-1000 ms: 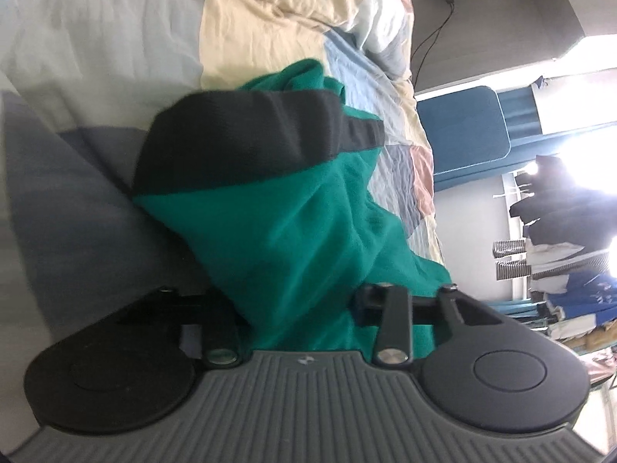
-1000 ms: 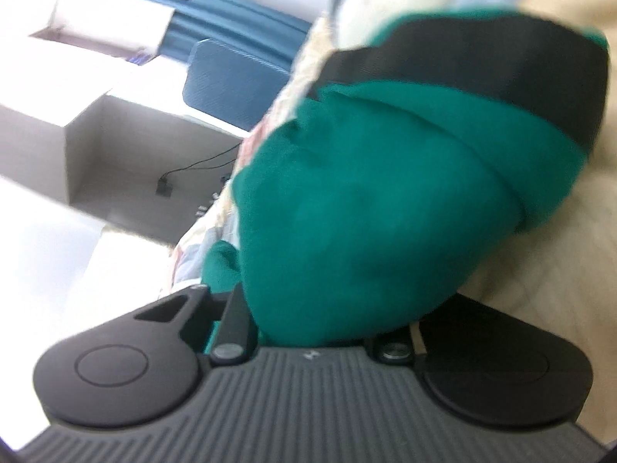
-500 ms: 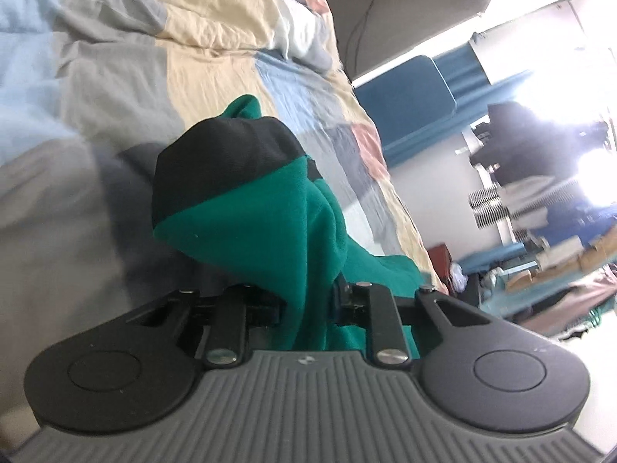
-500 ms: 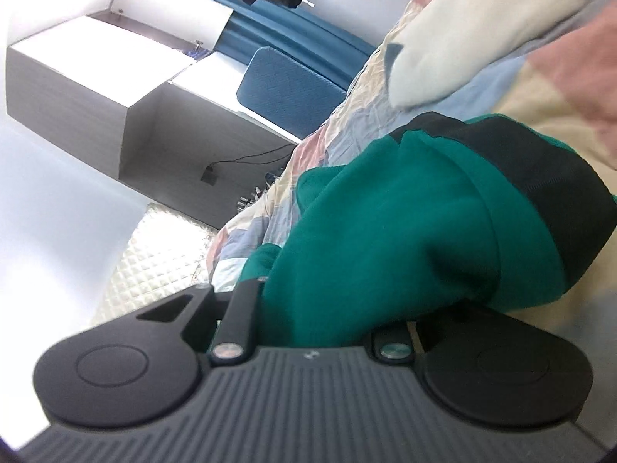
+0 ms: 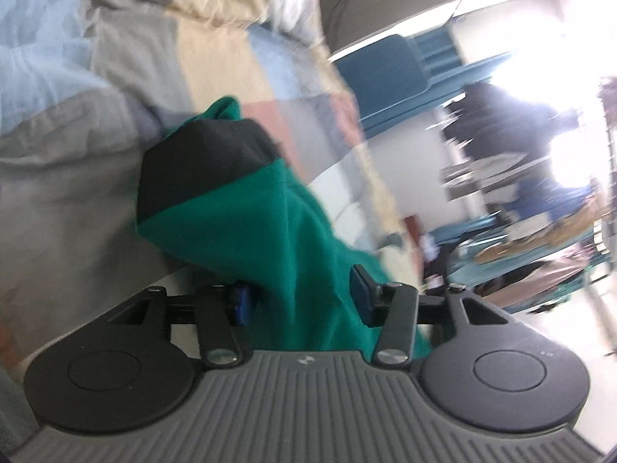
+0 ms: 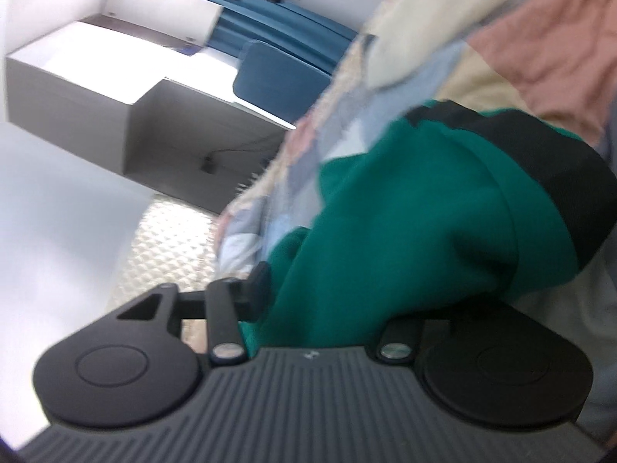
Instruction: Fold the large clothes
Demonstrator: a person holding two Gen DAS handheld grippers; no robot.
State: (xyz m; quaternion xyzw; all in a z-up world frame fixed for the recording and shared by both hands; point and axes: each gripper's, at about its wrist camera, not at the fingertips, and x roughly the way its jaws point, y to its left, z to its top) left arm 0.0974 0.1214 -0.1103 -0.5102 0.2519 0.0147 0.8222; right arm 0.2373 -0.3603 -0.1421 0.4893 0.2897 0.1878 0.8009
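Both pairs of jaws, clamped a second ago, are opening around the green garment (image 5: 277, 223), which runs between the left gripper (image 5: 302, 301) and right gripper (image 6: 327, 297) across the quilt (image 5: 96, 77).

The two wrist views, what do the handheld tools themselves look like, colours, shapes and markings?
Both match. The left tool has a dark grey ribbed body with a small round emblem at its front edge, two black round housings with circular insets, black link arms on silver pins, and blue-tinged pads. The right tool looks the same, its visible pad black.
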